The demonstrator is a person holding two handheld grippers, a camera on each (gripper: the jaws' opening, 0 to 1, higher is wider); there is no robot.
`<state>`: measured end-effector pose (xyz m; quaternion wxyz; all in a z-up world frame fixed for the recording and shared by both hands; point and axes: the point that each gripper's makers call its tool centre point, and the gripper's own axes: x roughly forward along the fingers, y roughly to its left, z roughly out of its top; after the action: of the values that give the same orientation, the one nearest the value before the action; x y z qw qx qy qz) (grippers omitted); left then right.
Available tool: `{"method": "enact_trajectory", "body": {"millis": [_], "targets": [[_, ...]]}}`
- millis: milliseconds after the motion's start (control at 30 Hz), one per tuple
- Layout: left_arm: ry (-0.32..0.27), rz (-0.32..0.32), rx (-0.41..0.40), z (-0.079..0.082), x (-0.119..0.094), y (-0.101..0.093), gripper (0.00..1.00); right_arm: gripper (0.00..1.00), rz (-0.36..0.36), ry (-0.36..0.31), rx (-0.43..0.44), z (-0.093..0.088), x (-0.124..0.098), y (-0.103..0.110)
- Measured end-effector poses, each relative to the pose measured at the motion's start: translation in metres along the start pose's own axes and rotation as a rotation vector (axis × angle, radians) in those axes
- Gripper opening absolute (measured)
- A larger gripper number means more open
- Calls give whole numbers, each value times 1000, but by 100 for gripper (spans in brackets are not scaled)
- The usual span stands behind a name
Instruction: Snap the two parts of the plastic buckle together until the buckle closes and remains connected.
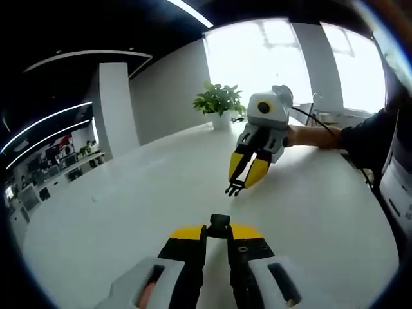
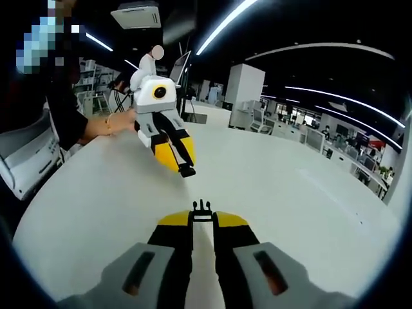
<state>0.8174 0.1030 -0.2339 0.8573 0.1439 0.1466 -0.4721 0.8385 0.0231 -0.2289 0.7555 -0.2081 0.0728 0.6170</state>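
Bright window (image 1: 283,61) glare, ceiling strip lights (image 2: 225,26), strong fisheye warping; far background perhaps slightly soft.

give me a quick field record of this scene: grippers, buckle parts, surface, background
left gripper: fingers shut on socket half of buckle
right gripper: fingers shut on pronged half of buckle
buckle state: halves apart, facing each other, not yet joined
surface: white table, both grippers held above it
background: potted plant at the table's far end by bright windows, open office beyond

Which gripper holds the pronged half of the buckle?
The right gripper: its buckle half ends in prongs, whereas the left gripper pinches a blunt socket half.
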Motion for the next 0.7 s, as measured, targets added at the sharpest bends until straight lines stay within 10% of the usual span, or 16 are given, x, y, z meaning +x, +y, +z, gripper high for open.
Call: {"method": "enact_trajectory", "body": {"millis": [700], "targets": [[9, -73, 33, -1, 11, -26, 12, 12, 80, -12, -34, 6, 8, 27]]}}
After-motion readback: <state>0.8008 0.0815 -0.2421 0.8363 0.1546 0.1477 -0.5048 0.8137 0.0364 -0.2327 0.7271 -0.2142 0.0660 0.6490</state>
